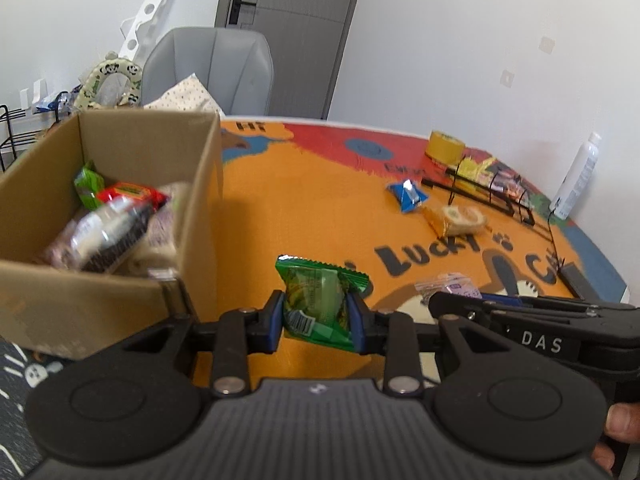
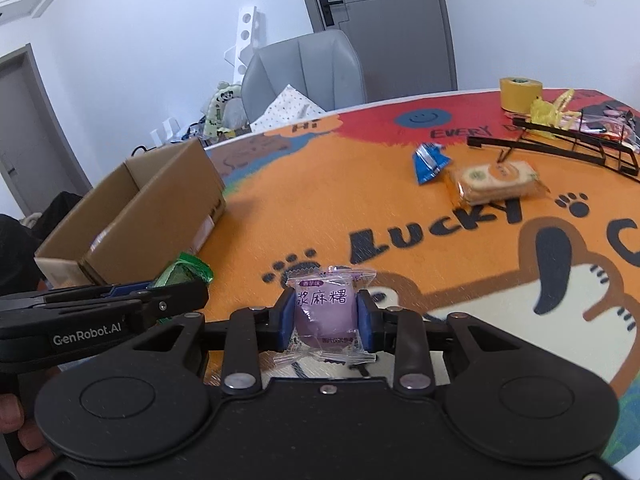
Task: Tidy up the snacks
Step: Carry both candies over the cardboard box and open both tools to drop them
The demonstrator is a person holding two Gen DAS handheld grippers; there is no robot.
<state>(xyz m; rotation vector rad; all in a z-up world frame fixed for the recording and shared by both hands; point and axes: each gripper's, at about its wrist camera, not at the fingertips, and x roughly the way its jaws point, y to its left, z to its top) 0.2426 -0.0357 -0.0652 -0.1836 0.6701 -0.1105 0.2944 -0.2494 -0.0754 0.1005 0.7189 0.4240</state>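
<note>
Snacks are what you are sorting, and right now you have one in each claw: your left gripper (image 1: 318, 318) is clamped on a green packet (image 1: 320, 304), its blue pads pressing both sides, and your right gripper (image 2: 325, 318) is clamped on a clear-wrapped purple mochi (image 2: 326, 312) in the same way. Both packets appear lifted clear of the orange tablecloth (image 2: 320, 208), held just above it near the front edge of the table. The cardboard box (image 1: 120, 216) stands close on your left with its open top showing several wrapped snacks already inside, so I read this as the carry step: two items picked, neither yet dropped in. Well apart across the cloth, a blue packet (image 2: 430, 162) and an orange cracker pack (image 2: 494, 180) lie side by side near a black wire rack (image 2: 560, 148), which holds a few more wrappers, with a yellow tape roll (image 2: 520, 94) behind it. Your next move probably calls for swinging the green packet over the box's near wall and letting go once it is above the opening, then bringing the mochi across the same way. Your two grippers sit very close together, the right one's fingers reaching just beside the left one's, so take the box one hand at a time or they may knock. The mochi wrapper looks slick and soft; keep the squeeze gentle until it is over the box.
</note>
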